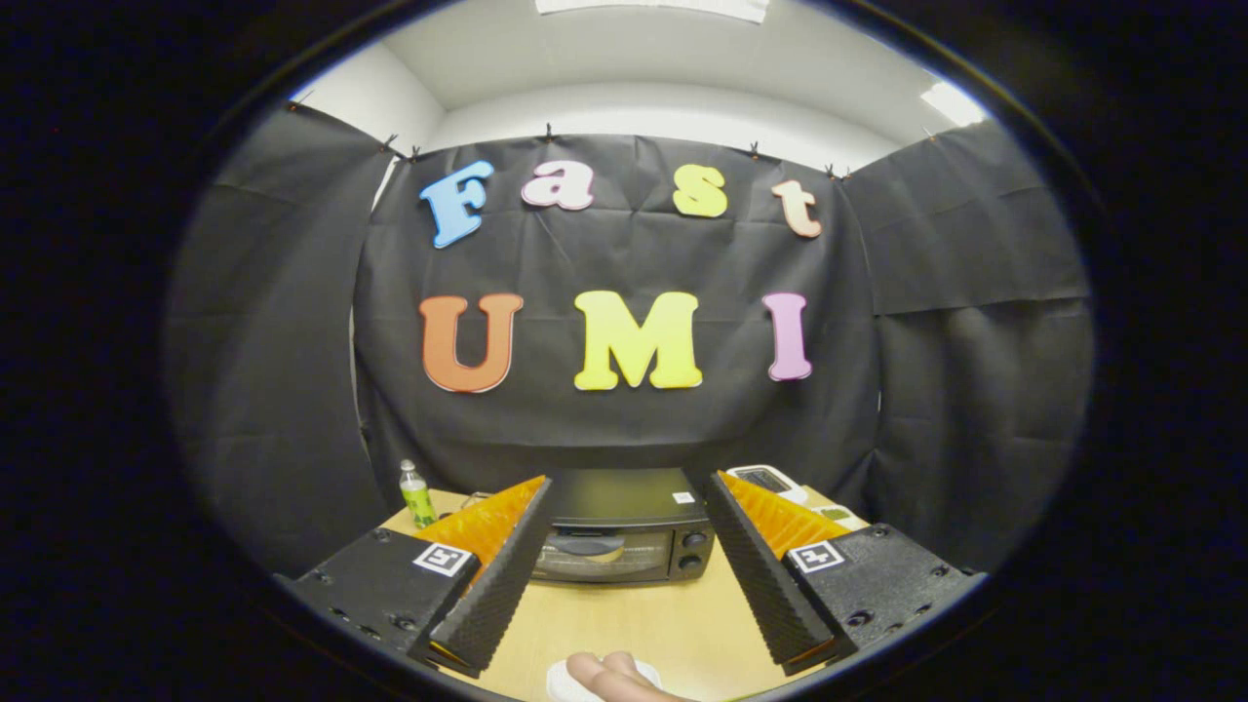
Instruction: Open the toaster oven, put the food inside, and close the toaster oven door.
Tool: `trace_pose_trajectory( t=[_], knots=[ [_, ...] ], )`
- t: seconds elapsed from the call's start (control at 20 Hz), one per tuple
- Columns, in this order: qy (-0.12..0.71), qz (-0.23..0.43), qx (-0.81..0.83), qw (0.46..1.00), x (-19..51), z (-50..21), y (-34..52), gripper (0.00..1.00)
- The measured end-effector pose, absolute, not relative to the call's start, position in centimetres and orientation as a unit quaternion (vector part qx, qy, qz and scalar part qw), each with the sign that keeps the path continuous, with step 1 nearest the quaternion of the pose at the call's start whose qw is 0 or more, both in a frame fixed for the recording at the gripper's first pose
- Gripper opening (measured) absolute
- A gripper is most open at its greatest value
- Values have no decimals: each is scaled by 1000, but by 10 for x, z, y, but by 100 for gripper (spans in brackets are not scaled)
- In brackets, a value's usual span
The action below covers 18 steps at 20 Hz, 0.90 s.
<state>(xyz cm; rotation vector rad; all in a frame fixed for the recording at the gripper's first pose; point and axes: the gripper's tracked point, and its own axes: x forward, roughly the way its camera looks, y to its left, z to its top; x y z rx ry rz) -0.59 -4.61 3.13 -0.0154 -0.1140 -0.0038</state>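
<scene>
A black toaster oven (624, 526) stands on the wooden table (634, 614) beyond my fingers, its glass door shut and two knobs (693, 549) on its right side. My gripper (621, 492) is open, its two black ribbed fingers (502, 575) spread wide on either side of the oven, nothing between them. Near the table's front edge, below the fingers, a person's fingers (609, 675) rest on a white object (567, 682); I cannot tell if that is the food.
A small green bottle (417, 493) stands at the table's back left. A white device (767, 480) lies behind the right finger at the back right. Black cloth walls close the booth on three sides.
</scene>
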Motion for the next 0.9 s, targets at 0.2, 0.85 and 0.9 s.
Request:
trace_pose_trajectory(
  t=[0.2, 0.85, 0.9],
  knots=[
    [-60, -7, 2, 998, -14, 40, -64, 100],
    [-47, 11, -12, 999, -32, 24, -45, 100],
    [-46, 14, -10, 999, -31, 22, -43, 100]
  ],
)
